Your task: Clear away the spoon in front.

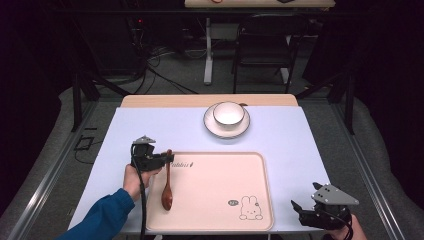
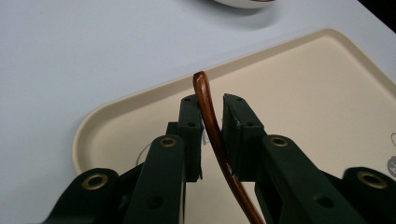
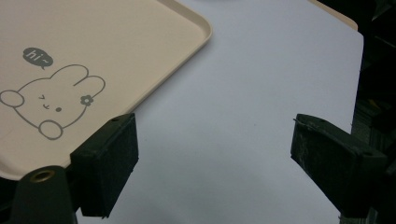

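- My left gripper (image 1: 161, 159) pinches the wooden spoon (image 1: 167, 187) by its handle, bowl resting on the tray (image 1: 215, 220) for set-down.
- My right gripper (image 1: 306, 210) idles wide open, empty, clear of tray.

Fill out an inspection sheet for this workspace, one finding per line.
Surface: table under a pale blue cover, wood edge at the far side.
Job's things: wooden spoon, bowl end on the beige tray, handle raised.
Clutter: white bowl on a plate, beyond the tray.
Grippers: left gripper shut on the spoon handle; right gripper open over bare cover.
Cables: black cable trailing from the left gripper; more on the floor.
Surroundings: dark room, chair, table legs.
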{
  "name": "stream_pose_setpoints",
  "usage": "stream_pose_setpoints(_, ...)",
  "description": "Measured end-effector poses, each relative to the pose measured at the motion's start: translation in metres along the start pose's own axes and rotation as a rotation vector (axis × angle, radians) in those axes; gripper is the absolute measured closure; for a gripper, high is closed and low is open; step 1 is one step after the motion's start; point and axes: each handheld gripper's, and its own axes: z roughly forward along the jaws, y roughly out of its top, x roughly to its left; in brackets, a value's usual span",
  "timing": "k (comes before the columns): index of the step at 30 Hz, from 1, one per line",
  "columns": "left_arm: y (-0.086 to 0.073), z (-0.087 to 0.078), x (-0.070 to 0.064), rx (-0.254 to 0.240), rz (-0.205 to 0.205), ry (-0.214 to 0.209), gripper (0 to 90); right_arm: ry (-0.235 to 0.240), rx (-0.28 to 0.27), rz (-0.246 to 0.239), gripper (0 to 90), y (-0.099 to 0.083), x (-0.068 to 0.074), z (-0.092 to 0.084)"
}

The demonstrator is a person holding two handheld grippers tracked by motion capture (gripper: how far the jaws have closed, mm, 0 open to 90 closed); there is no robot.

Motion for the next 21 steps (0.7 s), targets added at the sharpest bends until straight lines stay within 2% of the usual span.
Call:
stream_pose_setpoints(10,0.001,0.014,0.001,0.030,-0.009,0.032,77.4,0.002,0.003,0.000,14.3,0.000,0.000,0.000)
stream_pose_setpoints(15,0.001,0.021,0.000,0.047,0.001,0.056,77.2,0.003,0.002,0.000,14.3,0.000,0.000,0.000)
stream_pose_setpoints(21,0.002,0.029,0.000,0.072,0.011,0.059,77.0,0.003,0.005,0.003,14.3,0.000,0.000,0.001)
